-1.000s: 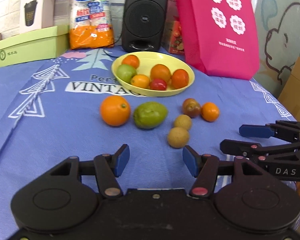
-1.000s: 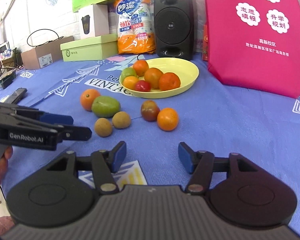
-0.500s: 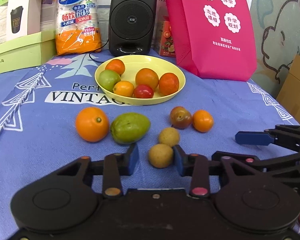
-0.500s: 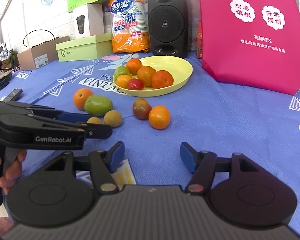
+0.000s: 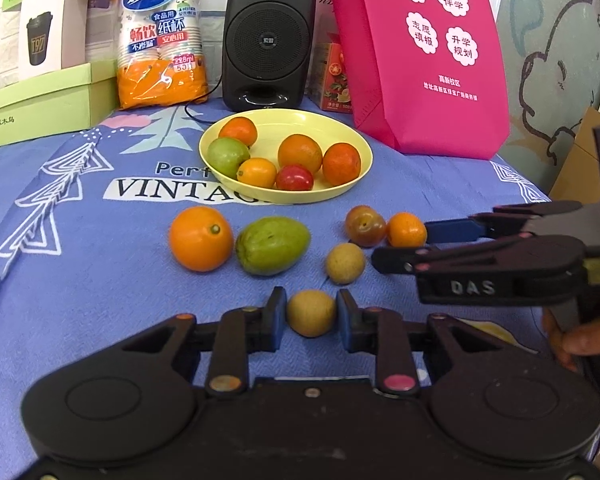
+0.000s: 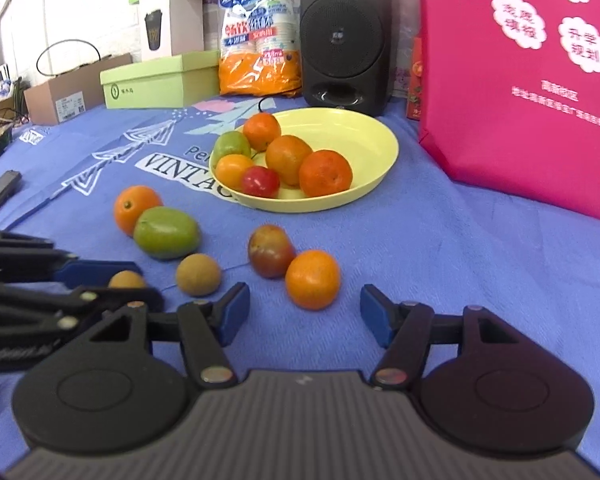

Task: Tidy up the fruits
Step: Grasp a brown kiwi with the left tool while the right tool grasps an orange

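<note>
While my left gripper (image 5: 311,313) sits low on the blue cloth (image 5: 80,300), its left wrist view shows the pads narrowed right around a small brown fruit (image 5: 311,313), touching or as good as touching both sides. So I'd say the grab step is in hand. Next I'd guess a firm squeeze, a lift, then over to the yellow plate (image 5: 352,140), which already has six fruits.

From the right wrist view, my right gripper (image 6: 302,312) is spread wide with nothing in it, and the small orange (image 6: 313,279) sits just ahead of the gap, touching a reddish plum (image 6: 270,251). Probably my next pick, without nudging the plum.
</note>
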`<state>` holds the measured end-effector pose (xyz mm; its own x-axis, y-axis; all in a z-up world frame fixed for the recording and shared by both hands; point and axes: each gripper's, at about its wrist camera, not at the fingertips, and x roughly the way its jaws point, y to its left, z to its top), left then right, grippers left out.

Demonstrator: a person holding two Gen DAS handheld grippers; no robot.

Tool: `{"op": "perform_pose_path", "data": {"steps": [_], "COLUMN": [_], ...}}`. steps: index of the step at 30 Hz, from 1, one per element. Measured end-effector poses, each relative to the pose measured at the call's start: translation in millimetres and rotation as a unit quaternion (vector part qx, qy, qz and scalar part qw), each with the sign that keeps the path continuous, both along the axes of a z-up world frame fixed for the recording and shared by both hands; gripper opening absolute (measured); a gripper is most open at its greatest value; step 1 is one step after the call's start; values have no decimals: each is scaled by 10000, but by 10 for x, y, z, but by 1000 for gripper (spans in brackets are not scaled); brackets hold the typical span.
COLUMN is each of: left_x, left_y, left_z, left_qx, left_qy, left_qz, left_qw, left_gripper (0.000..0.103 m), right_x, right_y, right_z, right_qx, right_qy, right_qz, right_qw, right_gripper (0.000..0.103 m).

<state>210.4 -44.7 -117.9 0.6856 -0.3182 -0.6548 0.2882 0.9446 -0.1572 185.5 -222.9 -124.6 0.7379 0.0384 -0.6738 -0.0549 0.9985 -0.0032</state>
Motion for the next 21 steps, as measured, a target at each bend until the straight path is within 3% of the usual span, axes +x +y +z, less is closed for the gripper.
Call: {"op": "perform_pose_path", "data": {"steps": [5, 6, 7, 21], "left_x": [-10, -12, -13, -139], "left_y": [9, 16, 24, 47], "left_z": [-18, -17, -17, 108], "left_qx": [-29, -52, -80, -39], "left_qy": [14, 25, 38, -35], "left_qz": [-5, 1, 7, 50], "left_qw": [10000, 10000, 10000, 10000], "left_gripper": [26, 26, 26, 26], "right_x": [86, 87, 81, -380], "right_y": [-5, -5, -6, 24], "right_z": [-20, -19, -15, 87], "right_qx": [30, 34, 31, 215], "right_qy": [21, 17, 10, -147], "right_qz": [-38, -37, -33, -156], "right_qw": [10000, 10000, 10000, 9995], "right_gripper": [46, 42, 31, 29]}}
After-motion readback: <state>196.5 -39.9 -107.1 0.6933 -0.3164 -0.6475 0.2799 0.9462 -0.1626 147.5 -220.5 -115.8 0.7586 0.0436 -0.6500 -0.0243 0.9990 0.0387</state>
